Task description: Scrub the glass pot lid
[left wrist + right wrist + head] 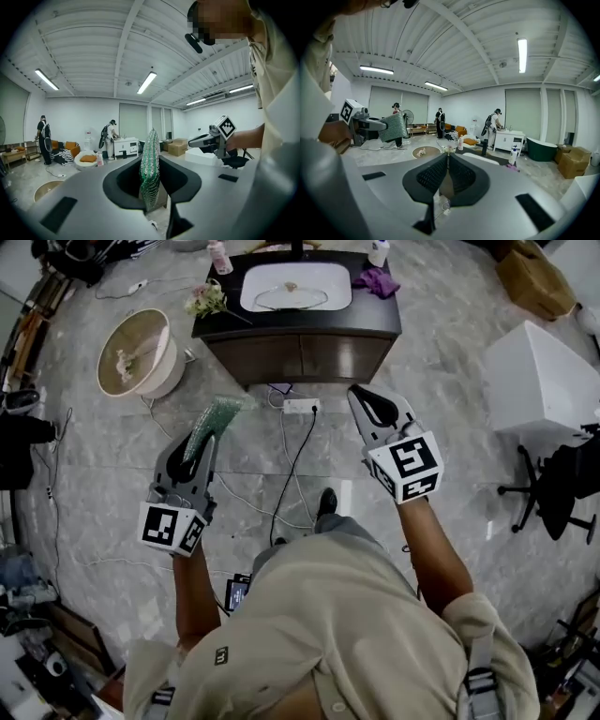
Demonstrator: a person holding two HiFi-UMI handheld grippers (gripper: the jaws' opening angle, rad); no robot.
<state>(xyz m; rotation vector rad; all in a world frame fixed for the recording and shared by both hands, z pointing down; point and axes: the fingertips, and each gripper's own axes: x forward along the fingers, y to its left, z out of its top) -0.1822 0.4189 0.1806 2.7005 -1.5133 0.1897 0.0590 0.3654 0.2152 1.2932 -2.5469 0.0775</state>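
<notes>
The glass pot lid (292,294) lies in the white sink basin (255,282) of a dark vanity cabinet (300,343), well ahead of both grippers. My left gripper (206,440) is shut on a green mesh scrubber (215,418), which stands on edge between the jaws (150,168). My right gripper (357,394) is shut with nothing in it; its ribbed pads (433,173) meet at the tip. Both grippers are held in the air above the floor, short of the cabinet. In the right gripper view the scrubber (394,127) shows at the left.
On the vanity top sit a purple cloth (377,281), two bottles (220,257) and flowers (208,301). A power strip (300,406) and cables lie on the floor before the cabinet. A round tan basket (136,352) stands left; a white box (539,381) and office chair (553,493) stand right.
</notes>
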